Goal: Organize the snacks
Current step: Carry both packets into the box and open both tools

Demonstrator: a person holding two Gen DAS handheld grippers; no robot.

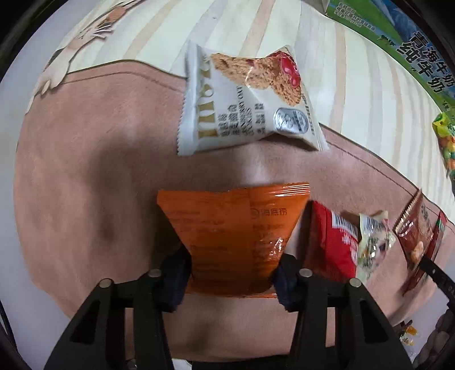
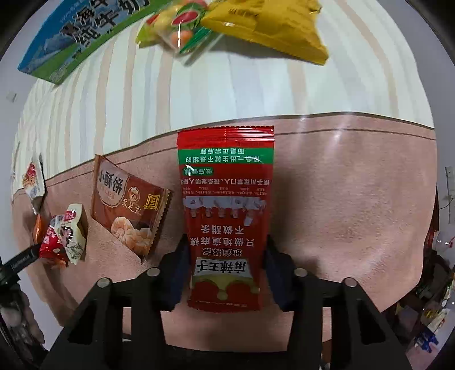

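Left wrist view: the left gripper (image 1: 231, 280) has its jaws closed narrowly on the lower part of a flat orange foil snack packet (image 1: 236, 233), which stands out ahead of the jaws above a pink fabric mat (image 1: 85, 170). Beyond the packet's far edge lies a white oat-biscuit sachet with red berry artwork (image 1: 244, 102), straddling the border between the mat and a cream striped tablecloth (image 1: 355, 85). To the right of the jaws rest a small red pouch (image 1: 332, 244), a pale crinkled sweet wrapper (image 1: 372, 242) touching it, and a brown snack packet (image 1: 412, 236).

Right wrist view: the right gripper (image 2: 226, 280) clamps the lower part of a tall red spicy-strip packet with a green band (image 2: 227, 205) between its jaws; the packet extends forward over the same mat. Left of the jaws lies the brown packet. Far ahead on the striped cloth sit a yellow bag (image 2: 270, 25), a fruit-print candy bag (image 2: 176, 28) and a blue-green milk carton box (image 2: 79, 37).
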